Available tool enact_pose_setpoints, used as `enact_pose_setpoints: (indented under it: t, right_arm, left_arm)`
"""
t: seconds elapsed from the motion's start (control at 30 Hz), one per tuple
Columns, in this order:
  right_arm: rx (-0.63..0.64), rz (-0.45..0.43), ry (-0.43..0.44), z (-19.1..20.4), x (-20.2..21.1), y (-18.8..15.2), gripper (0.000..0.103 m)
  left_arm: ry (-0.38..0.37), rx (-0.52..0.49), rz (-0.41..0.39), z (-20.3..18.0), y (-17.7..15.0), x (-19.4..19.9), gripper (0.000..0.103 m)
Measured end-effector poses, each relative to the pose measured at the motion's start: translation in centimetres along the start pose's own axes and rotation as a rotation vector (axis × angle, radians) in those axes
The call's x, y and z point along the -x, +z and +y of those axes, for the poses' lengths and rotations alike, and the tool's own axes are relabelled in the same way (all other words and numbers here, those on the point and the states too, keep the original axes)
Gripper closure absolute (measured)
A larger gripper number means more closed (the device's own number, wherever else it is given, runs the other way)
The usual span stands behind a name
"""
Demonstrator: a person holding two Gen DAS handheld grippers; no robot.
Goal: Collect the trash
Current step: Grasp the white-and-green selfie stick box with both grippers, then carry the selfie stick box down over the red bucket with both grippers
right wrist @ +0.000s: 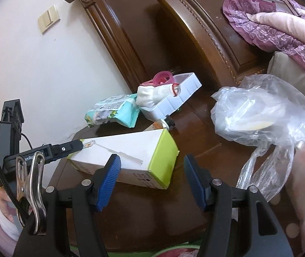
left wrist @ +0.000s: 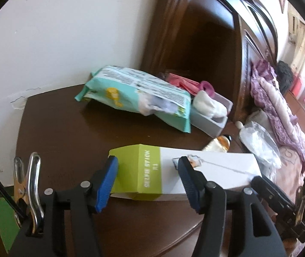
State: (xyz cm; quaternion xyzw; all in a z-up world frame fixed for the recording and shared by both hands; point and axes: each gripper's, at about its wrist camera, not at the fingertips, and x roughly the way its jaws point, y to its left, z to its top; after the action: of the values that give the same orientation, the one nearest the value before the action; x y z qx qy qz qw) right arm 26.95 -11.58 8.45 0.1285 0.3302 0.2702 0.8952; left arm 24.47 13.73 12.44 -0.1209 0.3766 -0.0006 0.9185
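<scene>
Both claws were seen with their blue pads apart and nothing pressed between them. From the left wrist view, the left claw (left wrist: pixel 148 180) was held low over a dark wooden nightstand (left wrist: pixel 66 128), with a white and green box (left wrist: pixel 186 171) lying just beyond its fingers, the green end toward nine o'clock; whether the pads touched the box could not be told. From the right wrist view, the right claw (right wrist: pixel 152 182) was pointed at the same box (right wrist: pixel 131 158), whose green end lay toward three o'clock there, and the left claw's finger (right wrist: pixel 66 147) was seen beside the box's far end at nine o'clock.

A teal packet of wipes (left wrist: pixel 139 94) was lying at twelve o'clock of the box, leaning against a grey tray (left wrist: pixel 212 120) at one o'clock, in which a white glove (left wrist: pixel 208 105) and pink items were kept. A small amber bottle (left wrist: pixel 219 143) was found between tray and box. A crumpled clear plastic bag (right wrist: pixel 263 109) was resting at two o'clock of the right claw, at the nightstand's edge beside the bed (right wrist: pixel 281 32).
</scene>
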Motion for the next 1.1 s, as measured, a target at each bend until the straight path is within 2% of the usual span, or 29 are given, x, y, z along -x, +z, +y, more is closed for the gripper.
enact_pose_setpoints:
  t: [0.13,0.3,0.43,0.5,0.67,0.83,0.9,0.97,1.1]
  right_arm:
    - [0.022,0.009,-0.005,0.6,-0.3,0.1,0.038]
    - [0.037,0.012,-0.009,0.7,-0.3,0.1,0.035]
    - [0.031,0.020,0.005,0.3,-0.3,0.0,0.035]
    - [0.041,0.045,-0.022,0.3,-0.7,-0.2,0.036]
    - [0.087,0.051,-0.031,0.9,-1.1,-0.5,0.036]
    - [0.038,0.010,-0.012,-0.2,-0.2,0.2,0.036]
    - [-0.002,-0.004,-0.001,-0.7,-0.1,0.7,0.036]
    - [-0.024,-0.005,0.007,-0.9,-0.2,1.3,0.036]
    - [-0.002,0.026,-0.025,-0.3,-1.3,1.6,0.035]
  left_arm:
    - [-0.043,0.010,0.015,-0.5,-0.3,0.0,0.041]
    - [-0.044,0.009,0.012,-0.7,-0.5,0.2,0.040]
    - [0.013,-0.010,-0.012,-0.7,-0.8,0.6,0.036]
    - [0.032,-0.007,-0.026,-0.5,-1.0,0.5,0.031]
    - [-0.043,0.092,0.024,1.1,-0.7,0.1,0.031]
    - [0.029,0.137,-0.022,2.8,-0.7,0.8,0.031]
    - [-0.002,0.164,-0.006,3.3,-0.8,0.4,0.031]
    - [-0.070,0.215,0.024,3.8,-0.9,-0.1,0.031]
    - [-0.160,0.231,0.058,3.2,-1.3,-0.8,0.031]
